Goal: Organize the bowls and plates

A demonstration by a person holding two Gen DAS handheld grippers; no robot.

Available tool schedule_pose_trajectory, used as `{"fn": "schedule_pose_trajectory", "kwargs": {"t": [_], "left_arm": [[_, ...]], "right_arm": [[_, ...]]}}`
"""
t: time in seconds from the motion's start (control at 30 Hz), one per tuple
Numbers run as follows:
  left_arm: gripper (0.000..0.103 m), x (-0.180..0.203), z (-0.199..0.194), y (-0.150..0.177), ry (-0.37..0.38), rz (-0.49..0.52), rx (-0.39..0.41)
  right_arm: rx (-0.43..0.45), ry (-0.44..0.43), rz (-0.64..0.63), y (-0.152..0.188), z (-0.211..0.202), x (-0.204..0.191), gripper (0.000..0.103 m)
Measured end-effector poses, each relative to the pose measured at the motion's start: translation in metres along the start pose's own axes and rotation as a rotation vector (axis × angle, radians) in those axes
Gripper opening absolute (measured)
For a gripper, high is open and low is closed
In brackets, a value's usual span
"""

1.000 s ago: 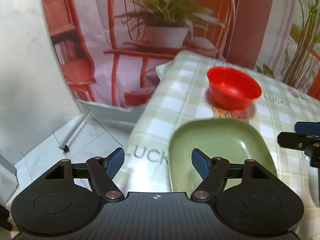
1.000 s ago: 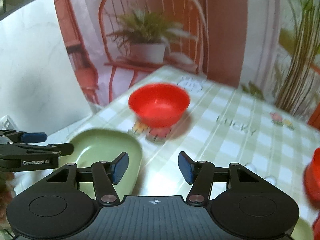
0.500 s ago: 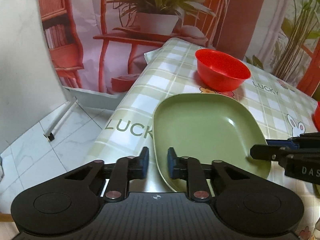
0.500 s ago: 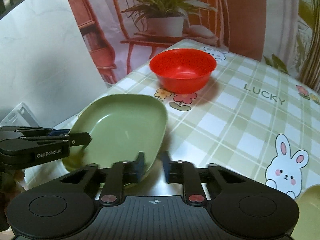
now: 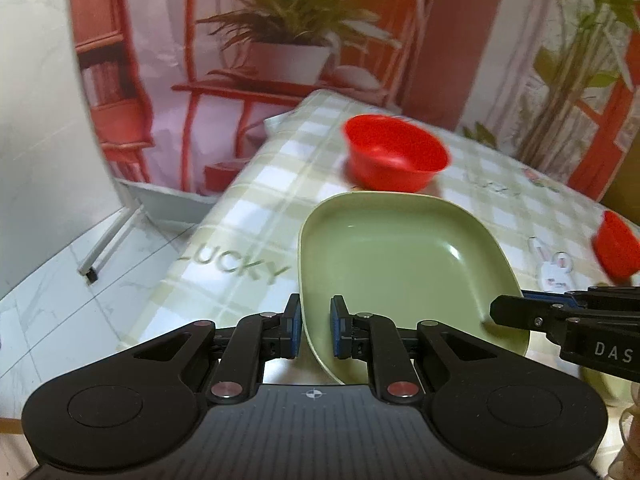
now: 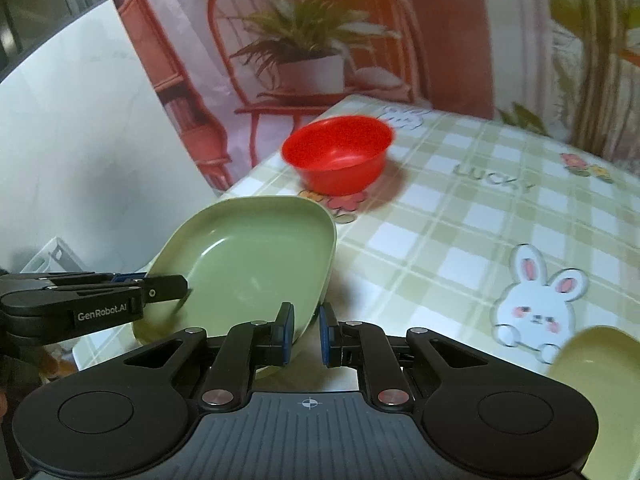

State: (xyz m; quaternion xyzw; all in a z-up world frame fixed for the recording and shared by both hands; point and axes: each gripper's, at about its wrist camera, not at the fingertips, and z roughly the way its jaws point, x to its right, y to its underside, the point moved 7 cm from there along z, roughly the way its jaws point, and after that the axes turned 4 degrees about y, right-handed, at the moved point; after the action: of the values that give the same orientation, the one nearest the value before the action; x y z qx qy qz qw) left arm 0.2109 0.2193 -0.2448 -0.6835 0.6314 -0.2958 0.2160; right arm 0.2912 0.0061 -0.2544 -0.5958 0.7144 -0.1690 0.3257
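A pale green squarish plate (image 5: 400, 264) hangs tilted just above the checked tablecloth (image 5: 280, 184). My left gripper (image 5: 315, 326) is shut on the plate's near left rim. My right gripper (image 6: 306, 334) is shut on the plate (image 6: 248, 264) at its near right rim. Each gripper shows in the other's view: the right one (image 5: 516, 312) on the plate's right edge, the left one (image 6: 172, 286) on its left edge. A red bowl (image 5: 394, 158) stands upright behind the plate, also in the right wrist view (image 6: 338, 152).
A second red bowl (image 5: 616, 248) sits at the right of the tablecloth. Part of another pale green dish (image 6: 596, 384) lies at the near right. The table's left edge (image 5: 208, 224) drops to a tiled floor. A printed backdrop (image 5: 280, 40) stands behind the table.
Both grippers went from open to shut on the green plate's rim, one on each side. The plate has come up off the cloth and tilted.
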Motion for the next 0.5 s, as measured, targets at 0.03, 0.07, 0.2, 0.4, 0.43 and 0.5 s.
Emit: {"fn": "schedule_pose_trajectory", "kwargs": {"t": [0.03, 0.07, 0.2, 0.4, 0.43, 0.5], "left_arm": [[0.016, 0.007, -0.002, -0.003, 0.014, 0.006, 0.004], [0.016, 0.013, -0.003, -0.004, 0.024, 0.013, 0.008], [0.016, 0.048, -0.005, -0.012, 0.064, 0.063, 0.021], [0.016, 0.105, -0.005, -0.011, 0.132, 0.134, 0.021], [0.016, 0.114, -0.005, -0.008, 0.144, 0.147, 0.020], [0.016, 0.133, -0.004, -0.004, 0.172, 0.173, 0.012]], "right_arm": [[0.011, 0.005, 0.008, -0.001, -0.006, 0.006, 0.012], [0.021, 0.010, 0.020, -0.002, -0.013, 0.013, 0.012], [0.062, 0.048, 0.057, -0.004, -0.041, 0.043, 0.012], [0.109, 0.107, 0.144, 0.005, -0.082, 0.092, 0.012], [0.116, 0.115, 0.154, 0.008, -0.087, 0.099, 0.012], [0.127, 0.132, 0.178, 0.014, -0.099, 0.114, 0.012]]}}
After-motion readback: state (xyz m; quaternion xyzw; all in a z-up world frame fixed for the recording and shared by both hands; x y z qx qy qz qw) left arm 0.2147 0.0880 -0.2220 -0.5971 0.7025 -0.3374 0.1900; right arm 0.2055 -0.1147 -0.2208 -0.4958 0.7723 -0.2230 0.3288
